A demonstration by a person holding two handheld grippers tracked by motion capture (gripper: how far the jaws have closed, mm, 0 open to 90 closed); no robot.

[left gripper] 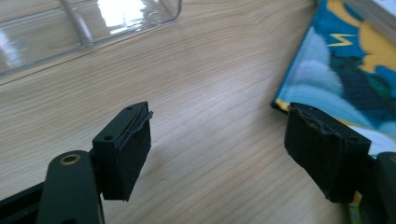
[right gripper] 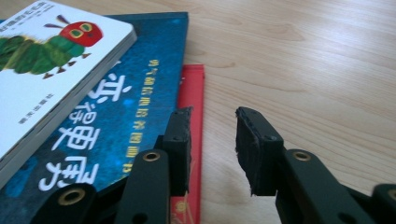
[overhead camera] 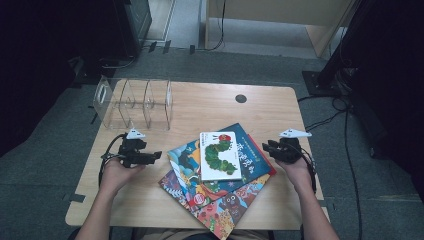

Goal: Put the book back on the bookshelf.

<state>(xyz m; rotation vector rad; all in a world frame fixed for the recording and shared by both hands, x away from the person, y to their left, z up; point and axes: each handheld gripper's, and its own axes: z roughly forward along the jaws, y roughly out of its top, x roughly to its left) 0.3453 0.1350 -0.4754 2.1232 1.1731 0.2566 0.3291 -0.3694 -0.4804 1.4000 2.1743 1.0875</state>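
The caterpillar board book [overhead camera: 219,155] lies flat atop a fanned stack of picture books [overhead camera: 220,200] at the worktop's [overhead camera: 210,107] near middle. It looks stiff, thick-paged and fairly light, with a glossy cover likely to slip; I would pinch it across a free edge where it overhangs the blue book [right gripper: 116,116] beneath. The left hand-held gripper [left gripper: 219,149] stands wide and empty beside the stack; the right hand-held gripper [right gripper: 212,144] is narrower, with nothing between its jaws. A clear divided rack [overhead camera: 132,102] waits behind.
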